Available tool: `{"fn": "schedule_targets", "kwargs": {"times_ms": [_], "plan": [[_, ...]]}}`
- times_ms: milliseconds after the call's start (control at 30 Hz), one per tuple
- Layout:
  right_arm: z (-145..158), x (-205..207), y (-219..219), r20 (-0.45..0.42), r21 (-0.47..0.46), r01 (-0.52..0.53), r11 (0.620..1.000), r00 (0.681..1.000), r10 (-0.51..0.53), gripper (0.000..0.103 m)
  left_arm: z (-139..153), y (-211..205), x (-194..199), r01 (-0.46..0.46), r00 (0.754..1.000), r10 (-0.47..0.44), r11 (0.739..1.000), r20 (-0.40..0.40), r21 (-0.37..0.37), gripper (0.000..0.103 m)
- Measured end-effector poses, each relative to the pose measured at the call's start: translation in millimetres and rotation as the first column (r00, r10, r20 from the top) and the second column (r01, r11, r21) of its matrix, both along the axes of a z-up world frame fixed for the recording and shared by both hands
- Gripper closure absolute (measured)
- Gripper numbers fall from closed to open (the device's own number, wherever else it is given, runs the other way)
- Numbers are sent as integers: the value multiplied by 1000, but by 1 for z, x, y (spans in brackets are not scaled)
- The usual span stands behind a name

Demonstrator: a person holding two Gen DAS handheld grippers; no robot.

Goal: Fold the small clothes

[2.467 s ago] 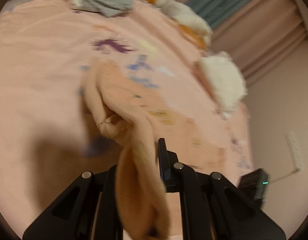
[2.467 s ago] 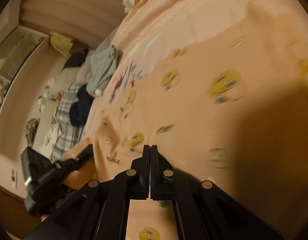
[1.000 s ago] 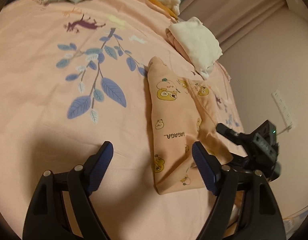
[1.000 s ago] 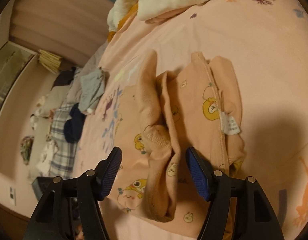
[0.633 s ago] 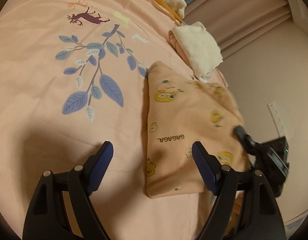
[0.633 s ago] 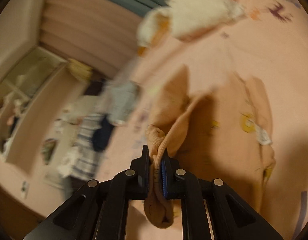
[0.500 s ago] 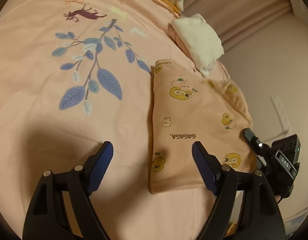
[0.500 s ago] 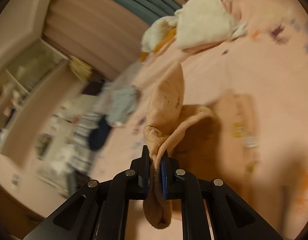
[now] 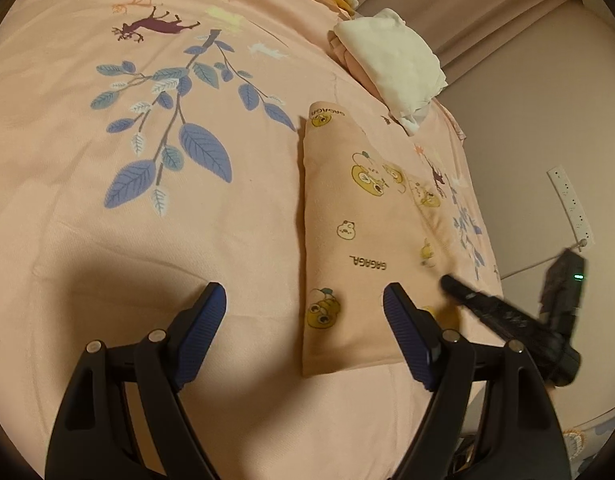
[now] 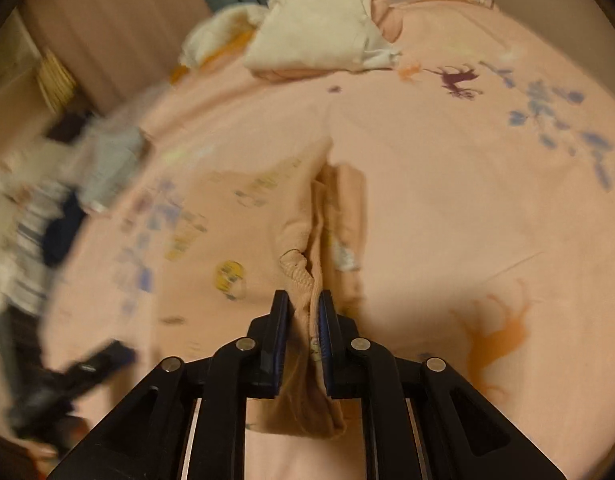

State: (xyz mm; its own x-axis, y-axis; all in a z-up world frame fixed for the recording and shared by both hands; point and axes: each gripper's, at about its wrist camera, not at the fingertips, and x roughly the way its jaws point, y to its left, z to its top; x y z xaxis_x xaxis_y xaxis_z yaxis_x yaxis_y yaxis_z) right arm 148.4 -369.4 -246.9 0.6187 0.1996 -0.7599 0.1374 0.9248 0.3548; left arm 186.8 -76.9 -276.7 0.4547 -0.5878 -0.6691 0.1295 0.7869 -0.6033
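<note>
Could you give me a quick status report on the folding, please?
Right gripper shut on peach garment cuff, jaws just closed. Left gripper open, empty, over the garment's edge. Nothing obstructing.

Motion blurs the clothes pile [image 10: 47, 216] (left edge, garments unreadable).

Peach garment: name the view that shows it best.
Left wrist view: the peach garment lies sharp and nearly whole on the bed. The right wrist view is blurred and shows only a bunched ribbed edge clamped in the right gripper.
</note>
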Motion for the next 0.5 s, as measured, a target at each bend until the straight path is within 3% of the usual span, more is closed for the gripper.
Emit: {"fn": "schedule_targets", "kwargs": {"times_ms": [67, 167, 233, 300, 367, 400, 433, 500], "plan": [[-11, 5, -10, -97, 20, 18, 1000, 995, -16, 91, -1, 0, 1, 7, 1000, -7, 1000, -8, -6, 23], [-7, 2, -25, -111, 115, 43, 992, 993, -30, 91, -3, 1, 4, -6, 1000, 7, 1000, -16, 12, 23], [11, -8, -32, -41, 78, 95, 992, 995, -92, 90, -5, -1, 5, -7, 1000, 8, 1000, -19, 27, 23], [29, -15, -35, 85, 56, 120, 991, 989, -124, 86, -6, -5, 4, 4, 1000, -3, 999, -22, 37, 23], [37, -10, -39, 219, 107, 96, 990, 969, -117, 59, -7, -9, 3, 16, 1000, -15, 999, -20, 47, 23], [34, -5, -38, 245, 140, 84, 987, 963, -117, 57, -7, -11, 3, 19, 1000, -18, 998, -18, 54, 23], [26, 5, -37, 240, 179, 72, 981, 964, -114, 57, -8, -12, 3, 22, 1000, -21, 998, -17, 63, 23], [4, 29, -30, 124, 193, 83, 978, 986, -109, 59, -8, -16, 2, 27, 1000, -26, 996, -13, 84, 23]]}}
